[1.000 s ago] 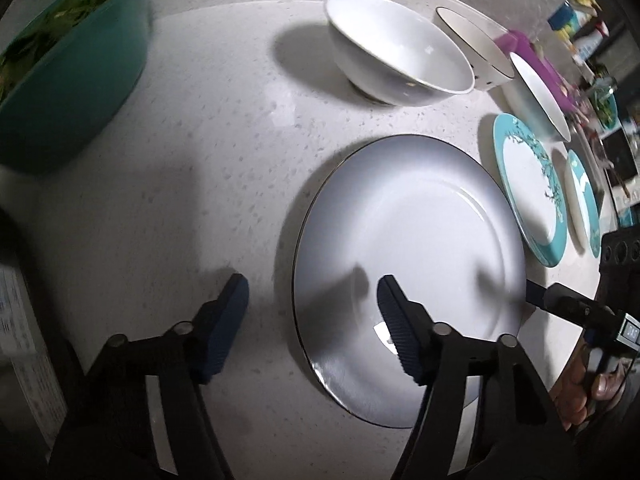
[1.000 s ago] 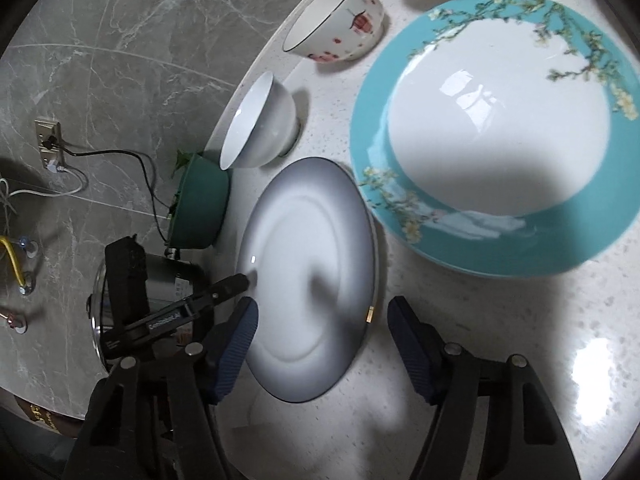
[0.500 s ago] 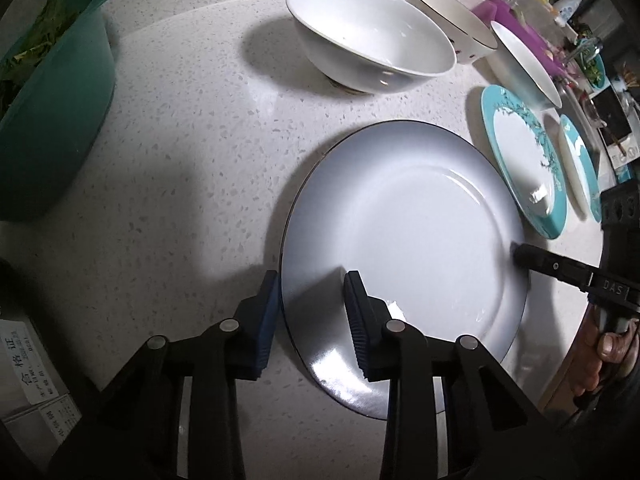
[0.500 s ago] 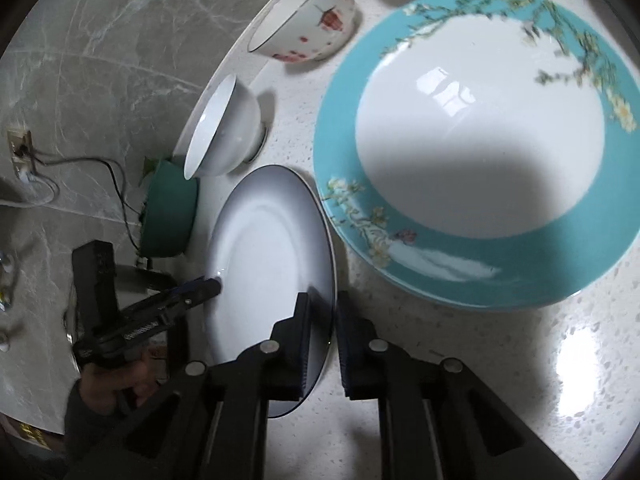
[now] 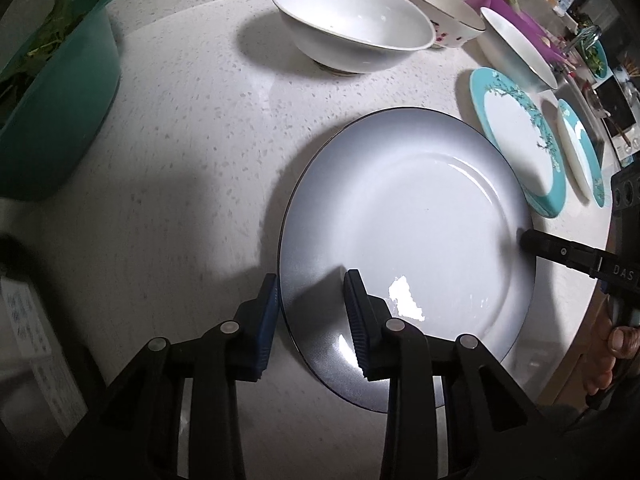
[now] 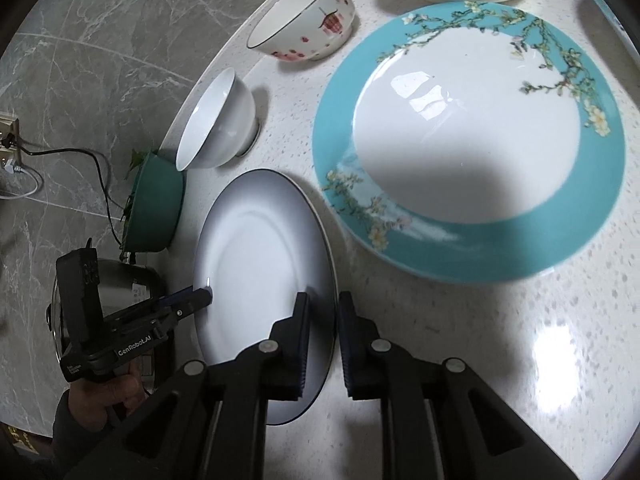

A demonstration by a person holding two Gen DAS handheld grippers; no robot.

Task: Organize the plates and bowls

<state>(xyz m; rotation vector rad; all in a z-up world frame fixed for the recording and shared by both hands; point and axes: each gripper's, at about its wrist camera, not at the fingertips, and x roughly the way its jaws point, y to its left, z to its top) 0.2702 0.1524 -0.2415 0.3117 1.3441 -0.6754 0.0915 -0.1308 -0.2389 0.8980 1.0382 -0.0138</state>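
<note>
Gripping at nine o'clock, my left gripper (image 5: 312, 316) has its blue pads narrowed onto the rim of the round grey-white ceramic plate (image 5: 404, 236), one pad under the edge, one on top. At three o'clock my right gripper (image 6: 323, 336) pinches the opposite rim, jaws nearly together. That plate sits on the speckled white stone counter (image 5: 192, 128). At ten o'clock of it stands the teal plastic basin of greens (image 5: 52, 120); at twelve, the plain white porcelain bowl (image 5: 352, 36); at two, the turquoise-rimmed blossom plate (image 6: 468, 136), just beside.
</note>
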